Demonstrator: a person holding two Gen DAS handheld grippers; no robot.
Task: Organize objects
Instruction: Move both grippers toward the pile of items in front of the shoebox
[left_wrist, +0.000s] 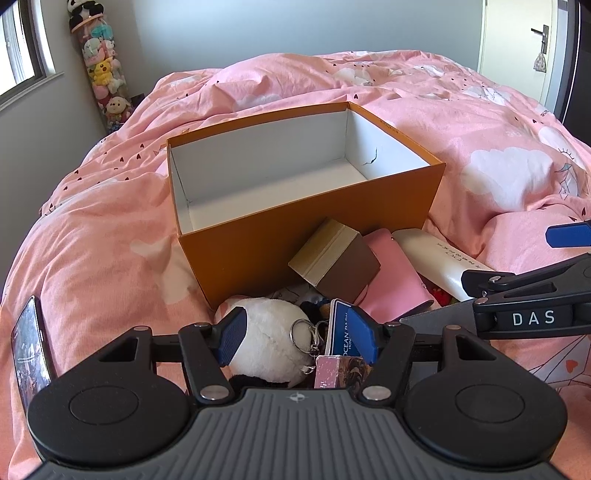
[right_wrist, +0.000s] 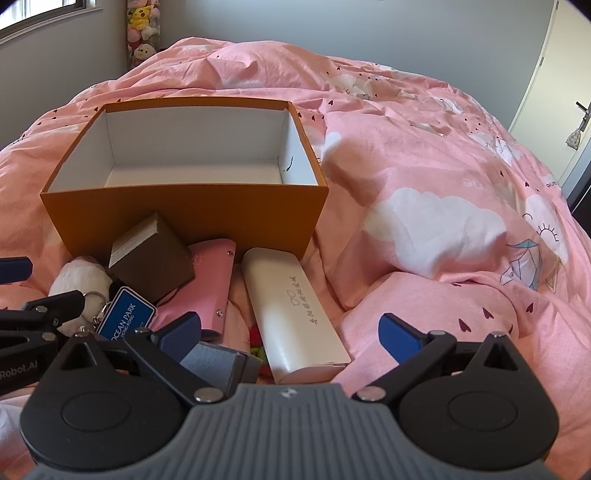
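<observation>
An open orange box (left_wrist: 306, 229) (right_wrist: 184, 218) with a bare white inside stands on the pink duvet. In front of it lies a pile: a brown cube box (left_wrist: 340, 262) (right_wrist: 151, 258), a pink pouch (left_wrist: 391, 280) (right_wrist: 210, 284), a long white case (left_wrist: 436, 258) (right_wrist: 295, 310), a blue Ocean Park tag (left_wrist: 341, 336) (right_wrist: 125, 317) and a white plush keychain (left_wrist: 273, 343) (right_wrist: 79, 280). My left gripper (left_wrist: 298, 339) is open and straddles the plush and the tag. My right gripper (right_wrist: 291, 338) is open wide around the near end of the white case, beside a grey pouch (right_wrist: 218, 360).
A phone (left_wrist: 29, 350) lies on the duvet (left_wrist: 110, 229) at the near left. A tall clear tube of plush toys (left_wrist: 101, 74) stands in the far left corner by a window. A white door (left_wrist: 517, 48) is at the far right.
</observation>
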